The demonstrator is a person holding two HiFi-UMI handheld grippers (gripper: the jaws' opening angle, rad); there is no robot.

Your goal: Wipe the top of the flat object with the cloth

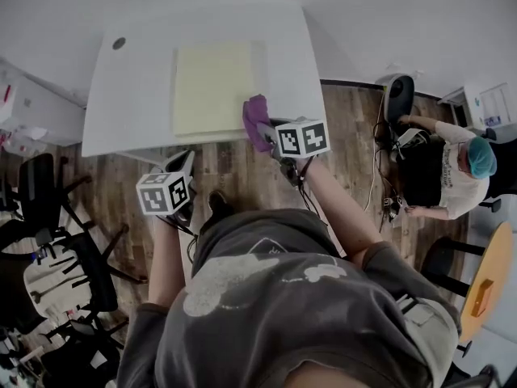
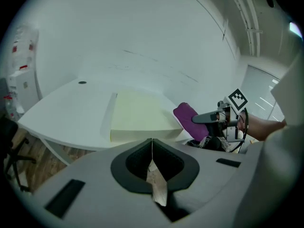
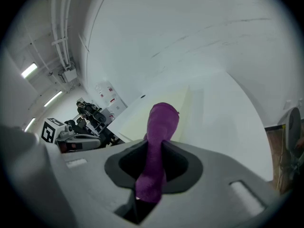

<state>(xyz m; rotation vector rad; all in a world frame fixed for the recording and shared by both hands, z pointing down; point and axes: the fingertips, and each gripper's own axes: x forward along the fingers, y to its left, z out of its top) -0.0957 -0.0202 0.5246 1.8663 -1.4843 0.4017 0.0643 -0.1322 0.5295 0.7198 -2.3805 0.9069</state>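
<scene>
We are at the start of the wipe. The cloth (image 1: 257,120) is in hand and has been brought to the pad (image 1: 214,87), but we see no stroke across it yet.

The pad is pale yellow and lies flat on the white bench (image 1: 133,95), in the upper centre of the head view. The right gripper (image 1: 273,129) is clamped on the purple cloth. In its own view the jaws pinch the fabric at the middle, and the bunched end stands out past them toward the pad. The cloth sits at the pad's lower right corner, close to the near edge of the bench. We cannot tell from these views whether it already presses on the surface.

The left gripper (image 1: 184,164) hangs lower left of centre, off the bench and over the wooden floor (image 1: 242,176). Its jaws are fully together with nothing between them (the tan sliver under the seam looks to us like floor seen through the gap).

As we judge it, the next move is to lower the free end of the cloth onto the pad's top. We would then draw it toward the upper left of the frame in overlapping passes. The pressure should be light enough that the pad does not slide. If it does shift, the idle left gripper could pin its near left corner.
</scene>
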